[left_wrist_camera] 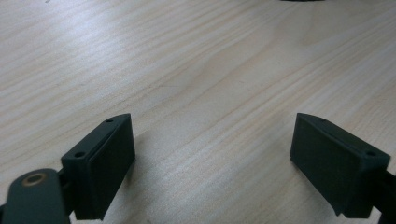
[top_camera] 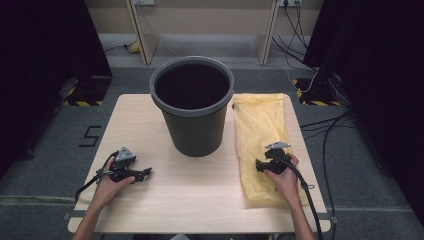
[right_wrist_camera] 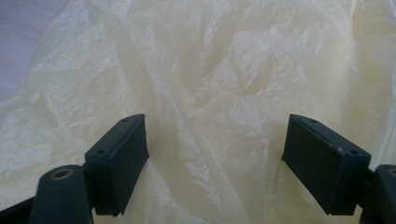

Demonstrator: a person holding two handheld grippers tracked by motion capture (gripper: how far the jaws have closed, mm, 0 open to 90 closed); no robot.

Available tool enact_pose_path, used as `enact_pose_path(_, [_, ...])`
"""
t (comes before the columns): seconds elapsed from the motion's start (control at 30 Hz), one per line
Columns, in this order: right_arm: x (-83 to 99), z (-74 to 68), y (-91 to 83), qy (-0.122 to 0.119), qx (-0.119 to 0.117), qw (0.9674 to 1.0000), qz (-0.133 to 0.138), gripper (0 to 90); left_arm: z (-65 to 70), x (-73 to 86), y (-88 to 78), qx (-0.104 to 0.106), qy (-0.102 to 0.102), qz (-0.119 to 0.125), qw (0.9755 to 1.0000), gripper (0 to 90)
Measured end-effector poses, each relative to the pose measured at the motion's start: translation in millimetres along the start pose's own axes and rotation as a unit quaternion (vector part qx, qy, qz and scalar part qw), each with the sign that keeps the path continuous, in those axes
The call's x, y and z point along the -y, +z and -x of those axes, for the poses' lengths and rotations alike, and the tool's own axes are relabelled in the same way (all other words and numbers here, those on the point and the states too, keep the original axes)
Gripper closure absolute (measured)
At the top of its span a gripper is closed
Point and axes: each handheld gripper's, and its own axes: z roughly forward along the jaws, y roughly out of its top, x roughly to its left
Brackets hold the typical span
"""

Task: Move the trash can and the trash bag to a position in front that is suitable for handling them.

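Grey bin (top_camera: 192, 107) stands upright beside flat yellow bag (top_camera: 261, 135).

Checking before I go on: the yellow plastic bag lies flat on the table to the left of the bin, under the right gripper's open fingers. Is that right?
Not quite. The yellow plastic bag lies to the right of the bin, not the left, as the high view shows. The rest holds: it lies flat on the table, under the right gripper with its fingers open.

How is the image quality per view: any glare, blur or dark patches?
High view: dark curtains at both sides, bin interior black. Left gripper view: soft sheen on the table, sharp. Right gripper view: yellow bag washed pale, slightly soft.
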Motion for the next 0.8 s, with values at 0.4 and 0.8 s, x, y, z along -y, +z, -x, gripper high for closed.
enact_pose_path(0.4, [-17.8, 2.8, -5.9, 0.010, -0.006, 0.9995, 0.028, 23.2, 0.0, 0.0, 0.0, 0.000, 0.000, 0.000, 1.0000, 12.8])
enact_pose_path(0.8, [5.8, 10.6, -57.3, 0.041, -0.025, 0.9964, 0.070, 21.4, 0.0, 0.0, 0.0, 0.000, 0.000, 0.000, 1.0000, 12.7])
